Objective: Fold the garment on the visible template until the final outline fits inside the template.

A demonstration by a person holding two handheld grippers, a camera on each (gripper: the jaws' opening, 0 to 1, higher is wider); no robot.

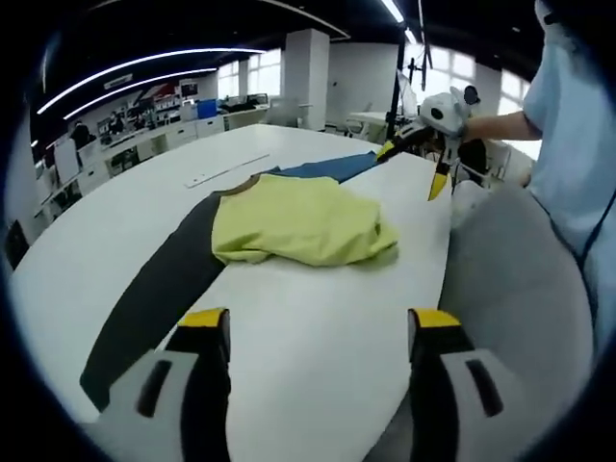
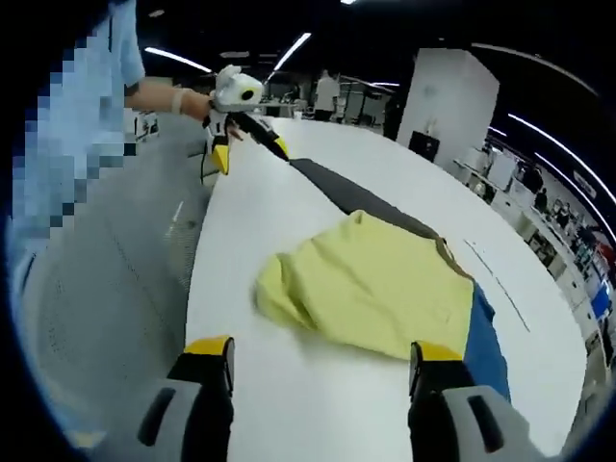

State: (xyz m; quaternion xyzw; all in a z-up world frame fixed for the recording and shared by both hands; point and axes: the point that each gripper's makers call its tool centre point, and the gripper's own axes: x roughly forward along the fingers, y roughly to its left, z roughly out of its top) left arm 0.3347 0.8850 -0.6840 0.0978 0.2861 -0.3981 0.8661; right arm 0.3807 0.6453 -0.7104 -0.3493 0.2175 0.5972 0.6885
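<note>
Left gripper point(image 1: 319, 332): jaws wide apart, empty. Yellow garment point(image 1: 298, 223) bunched ahead between jaw lines, lying across dark template strip point(image 1: 159, 289) on white table point(image 1: 318, 366). Right gripper point(image 2: 319, 358): jaws spread, empty; garment just ahead.

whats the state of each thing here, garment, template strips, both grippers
yellow garment: folded over but rumpled, lying across the strips, not gripped
dark strip: flat on the white table, one end under the garment
blue strip: flat, partly covered by the garment
left gripper: jaws open, holding nothing
right gripper: jaws open, holding nothing
</note>
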